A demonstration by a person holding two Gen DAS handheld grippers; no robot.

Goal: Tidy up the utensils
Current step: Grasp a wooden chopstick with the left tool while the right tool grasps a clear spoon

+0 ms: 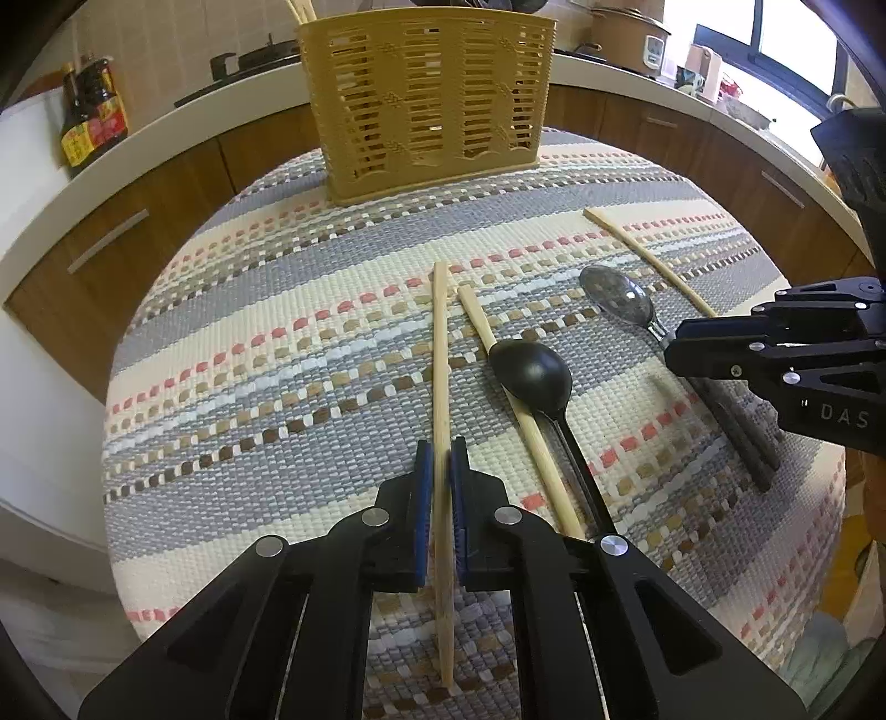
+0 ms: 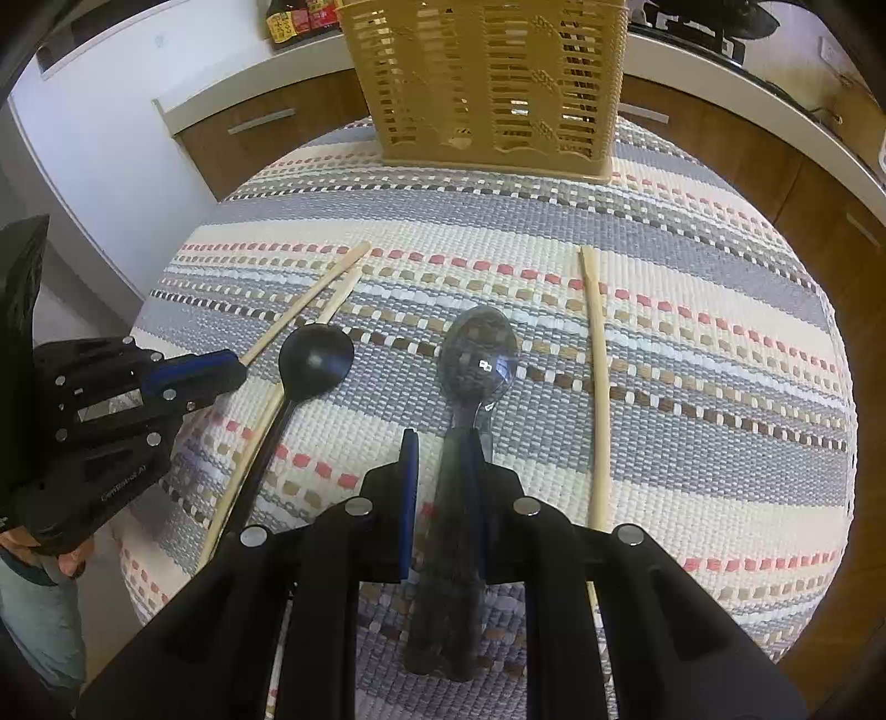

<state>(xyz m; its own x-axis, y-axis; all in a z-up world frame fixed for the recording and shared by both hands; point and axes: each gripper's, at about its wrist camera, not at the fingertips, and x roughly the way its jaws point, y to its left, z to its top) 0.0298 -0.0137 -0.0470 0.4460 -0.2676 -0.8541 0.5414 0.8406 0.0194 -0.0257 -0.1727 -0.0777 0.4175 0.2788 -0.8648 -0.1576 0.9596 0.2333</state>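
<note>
My left gripper (image 1: pixel 441 459) is shut on a wooden chopstick (image 1: pixel 440 354) that lies lengthwise between its blue pads. My right gripper (image 2: pixel 440 448) straddles the dark handle of a clear-bowled spoon (image 2: pixel 480 357); its pads stand a little apart from the handle. It also shows in the left wrist view (image 1: pixel 681 346) beside the spoon (image 1: pixel 617 293). A black spoon (image 1: pixel 530 372) lies over a second chopstick (image 1: pixel 531 437). A third chopstick (image 2: pixel 597 376) lies at the right. The tan slotted utensil basket (image 1: pixel 426 94) stands at the table's far edge.
The table is covered by a woven striped mat (image 1: pixel 277 354). A white counter with wooden cabinets (image 1: pixel 111 232) curves behind. Sauce bottles (image 1: pixel 91 116) stand on it at the left, a pan (image 1: pixel 260 58) and a rice cooker (image 1: pixel 637 39) further along.
</note>
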